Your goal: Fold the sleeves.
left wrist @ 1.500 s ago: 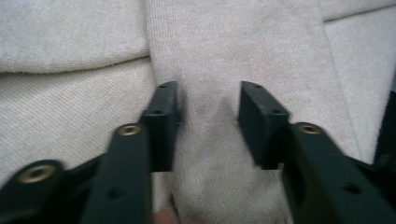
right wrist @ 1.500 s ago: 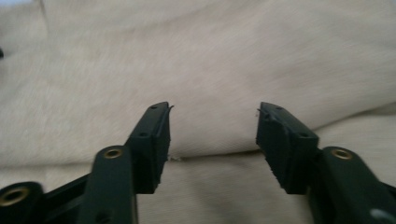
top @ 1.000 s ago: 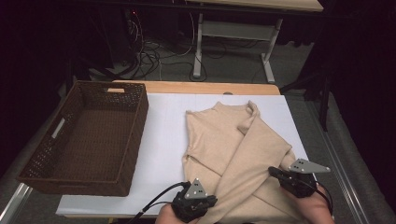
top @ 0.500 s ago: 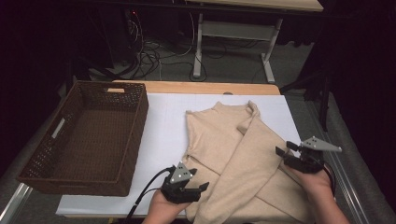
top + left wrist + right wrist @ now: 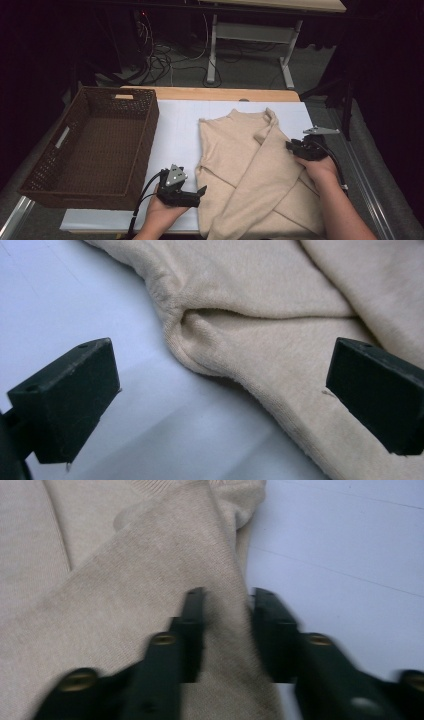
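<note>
Dark woven wicker basket [image 5: 95, 145] sits left of the gaping left gripper [image 5: 200, 192]; right gripper [image 5: 291, 146] pinches the beige knit sweater's [image 5: 250, 170] edge, collar pointing away

The left claw [image 5: 200, 192] is sitting low at the near edge in the person's left hand [image 5: 162, 215], its jaws having just been opening and now standing wide apart with nothing pressed between them. The right claw [image 5: 292, 146] is reaching in from the right forearm [image 5: 345, 210], its jaws having just been closing, now pinching a fold of fabric.
</note>
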Demonstrator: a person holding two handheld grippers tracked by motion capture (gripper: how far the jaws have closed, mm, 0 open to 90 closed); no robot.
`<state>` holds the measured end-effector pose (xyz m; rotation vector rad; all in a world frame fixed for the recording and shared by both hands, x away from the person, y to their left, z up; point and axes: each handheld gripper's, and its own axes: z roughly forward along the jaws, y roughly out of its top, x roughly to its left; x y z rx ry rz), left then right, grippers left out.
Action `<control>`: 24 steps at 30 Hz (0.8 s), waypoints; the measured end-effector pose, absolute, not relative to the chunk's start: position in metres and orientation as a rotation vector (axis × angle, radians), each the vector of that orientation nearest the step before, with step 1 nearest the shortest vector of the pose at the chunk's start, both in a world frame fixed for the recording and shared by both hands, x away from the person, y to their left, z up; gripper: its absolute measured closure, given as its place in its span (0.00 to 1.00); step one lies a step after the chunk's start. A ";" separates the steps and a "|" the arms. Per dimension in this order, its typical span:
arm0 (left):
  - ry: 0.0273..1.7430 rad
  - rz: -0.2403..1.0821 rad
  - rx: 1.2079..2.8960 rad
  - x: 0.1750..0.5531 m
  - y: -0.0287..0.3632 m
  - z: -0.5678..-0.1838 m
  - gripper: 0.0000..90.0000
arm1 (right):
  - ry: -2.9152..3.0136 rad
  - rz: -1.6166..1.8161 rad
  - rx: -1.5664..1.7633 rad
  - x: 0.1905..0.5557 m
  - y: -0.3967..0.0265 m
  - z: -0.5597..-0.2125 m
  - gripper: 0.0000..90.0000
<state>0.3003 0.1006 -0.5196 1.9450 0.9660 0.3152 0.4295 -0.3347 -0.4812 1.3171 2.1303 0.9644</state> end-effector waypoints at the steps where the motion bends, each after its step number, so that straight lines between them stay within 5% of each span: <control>1: 0.956 0.316 1.946 0.300 0.100 -0.520 0.00 | 2.120 0.984 1.289 0.426 -0.332 -0.478 0.95; 12: 0.951 0.302 1.962 0.300 0.099 -0.520 0.00 | 2.234 1.071 0.995 0.368 -0.280 -0.468 0.93; 16: 0.945 0.304 1.964 0.300 0.099 -0.520 0.00 | 2.293 1.123 0.959 0.355 -0.268 -0.470 0.81; 24: 0.936 0.307 1.963 0.299 0.099 -0.520 0.00 | 2.162 1.129 1.016 0.376 -0.288 -0.440 0.80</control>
